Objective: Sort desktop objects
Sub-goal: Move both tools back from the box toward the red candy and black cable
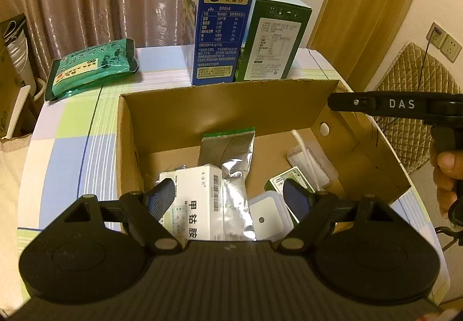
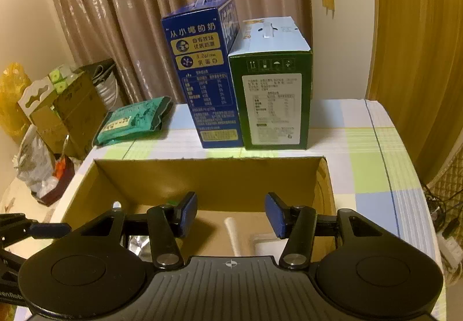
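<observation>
While both my tools hang over the cardboard box [image 1: 222, 106], the left tool [image 1: 231, 199] and right tool [image 2: 231, 215] with fingers apart and holding nothing, I judge the sorting well along: a white carton [image 1: 196, 199], a foil pouch [image 1: 231, 164] and small packs lie inside. Left on the bench [image 2: 361, 170] are the green packet [image 1: 92, 66], blue milk box [image 2: 205, 75] and green box [image 2: 275, 98].

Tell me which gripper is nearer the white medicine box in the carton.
Left. The left gripper hangs right over the white medicine box, jaws open. The right gripper is off toward the cardboard carton's right side, also open.
</observation>
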{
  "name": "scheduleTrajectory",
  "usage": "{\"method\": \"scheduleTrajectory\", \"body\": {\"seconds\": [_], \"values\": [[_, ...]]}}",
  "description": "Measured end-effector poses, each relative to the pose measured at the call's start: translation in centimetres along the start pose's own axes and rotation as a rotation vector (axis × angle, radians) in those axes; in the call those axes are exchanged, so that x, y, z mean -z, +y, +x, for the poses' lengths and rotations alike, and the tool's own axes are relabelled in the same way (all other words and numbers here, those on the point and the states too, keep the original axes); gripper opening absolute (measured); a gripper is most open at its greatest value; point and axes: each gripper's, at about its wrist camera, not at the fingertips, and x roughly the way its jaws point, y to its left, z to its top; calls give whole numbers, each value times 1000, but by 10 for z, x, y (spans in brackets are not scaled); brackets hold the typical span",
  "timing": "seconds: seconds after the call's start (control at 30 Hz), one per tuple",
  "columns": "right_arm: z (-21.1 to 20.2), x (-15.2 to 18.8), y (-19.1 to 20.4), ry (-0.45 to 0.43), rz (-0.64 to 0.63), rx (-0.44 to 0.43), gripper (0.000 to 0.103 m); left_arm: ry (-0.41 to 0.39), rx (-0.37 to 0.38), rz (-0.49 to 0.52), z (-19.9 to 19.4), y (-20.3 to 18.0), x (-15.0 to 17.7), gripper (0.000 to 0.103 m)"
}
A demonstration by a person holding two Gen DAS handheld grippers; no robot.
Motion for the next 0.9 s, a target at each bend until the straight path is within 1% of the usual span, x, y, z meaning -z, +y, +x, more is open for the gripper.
{"method": "scheduleTrajectory", "body": {"seconds": [0.27,0.57,0.63,0.9], "values": [[-24,25,-3,11,-8,5,50,-6,-4,4,-16,-4,14,78],[-73,63,2,3,-2,-6,53,-16,-43,31,-52,-18,38,80],[-87,72,3,-2,4,-14,55,-19,-57,37,-61,-21,45,81],[-129,108,6,-2,57,-31,74,-18,-88,56,-96,-34,75,89]]}}
